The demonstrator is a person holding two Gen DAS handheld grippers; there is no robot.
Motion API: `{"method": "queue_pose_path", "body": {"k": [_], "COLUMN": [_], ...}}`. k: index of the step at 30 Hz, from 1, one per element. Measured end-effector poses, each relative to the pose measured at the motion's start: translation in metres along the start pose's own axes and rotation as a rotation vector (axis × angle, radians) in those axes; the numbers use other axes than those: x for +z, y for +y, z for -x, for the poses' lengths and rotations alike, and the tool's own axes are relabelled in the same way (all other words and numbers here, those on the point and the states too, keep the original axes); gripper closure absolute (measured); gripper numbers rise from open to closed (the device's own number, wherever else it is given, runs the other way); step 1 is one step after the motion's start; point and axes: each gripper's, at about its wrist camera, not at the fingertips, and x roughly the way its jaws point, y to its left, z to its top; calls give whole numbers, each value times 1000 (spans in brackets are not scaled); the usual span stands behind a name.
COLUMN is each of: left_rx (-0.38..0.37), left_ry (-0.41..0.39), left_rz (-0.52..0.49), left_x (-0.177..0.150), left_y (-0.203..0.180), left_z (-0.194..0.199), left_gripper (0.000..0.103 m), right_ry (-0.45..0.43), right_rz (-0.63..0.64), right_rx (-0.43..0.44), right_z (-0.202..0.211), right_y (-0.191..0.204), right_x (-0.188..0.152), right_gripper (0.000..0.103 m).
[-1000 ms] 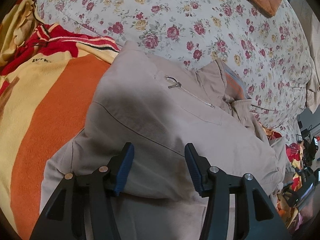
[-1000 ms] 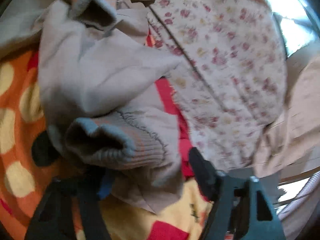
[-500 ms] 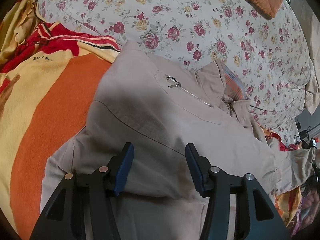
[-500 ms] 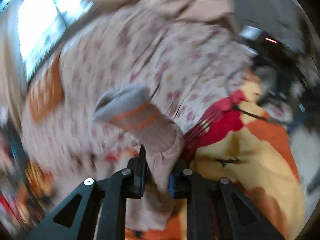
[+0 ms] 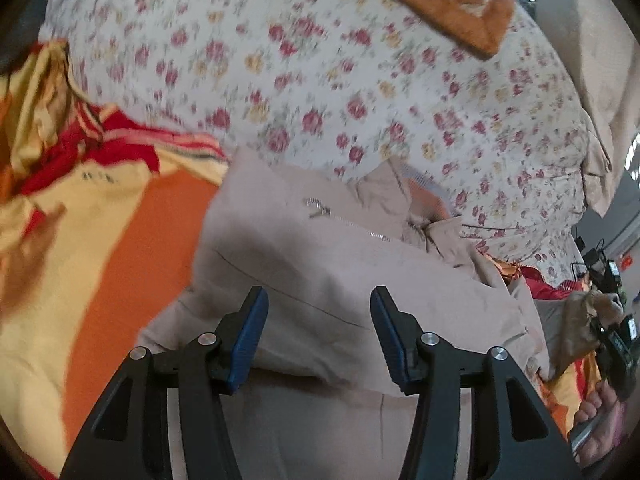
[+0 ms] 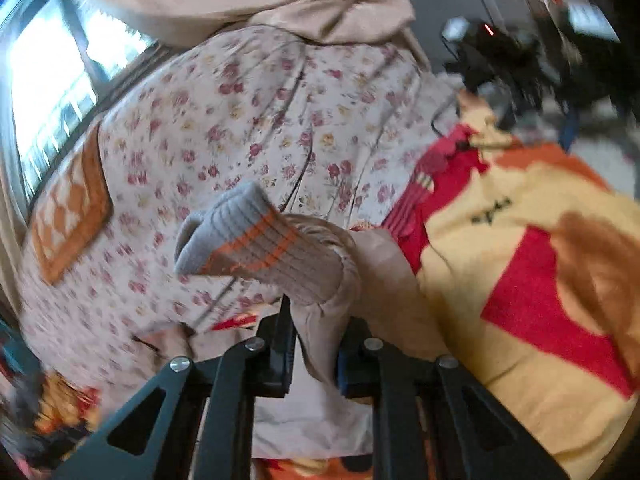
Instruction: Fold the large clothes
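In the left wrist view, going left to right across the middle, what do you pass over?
Yellow and orange blanket → beige jacket with its zipper → right gripper at the far right edge.

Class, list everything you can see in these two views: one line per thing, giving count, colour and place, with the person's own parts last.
jacket: one, beige, spread on the blanket, zip up
sleeve: one, beige with grey and orange cuff, lifted off the bed
blanket: one, yellow, orange and red, under the jacket
quilt: one, white with red flowers, behind the jacket
cushion: one, orange, on the quilt
left gripper: black, blue pads, open above the jacket
right gripper: black, shut on the sleeve
hand: one, at the left view's right edge
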Motion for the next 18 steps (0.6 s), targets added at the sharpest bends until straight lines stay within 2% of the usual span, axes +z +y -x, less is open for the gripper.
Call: {"method": "queue_pose_path", "body": {"k": [3,8,13,18], "left_rx": [15,87,90,184], "left_ry": [-19,-64,-66,-173], "left_rz": [-54,-159,-184,-313], "left_x": [5,1,-4,-10], "left_y": [2,0,-2,-26], "left_z": [16,36,31,42], "left_gripper": [62,62,62,61], "right_ry": [43,79,88,61], "right_rz": [8,68,84,74], "right_rx": [-13,-46,-73,-80], "right_z": [-11,-21,-25,-23], "right_y": [7,15,13,11], "right_x": [-7,-14,-19,-20], "right_gripper": [87,87,87,87]}}
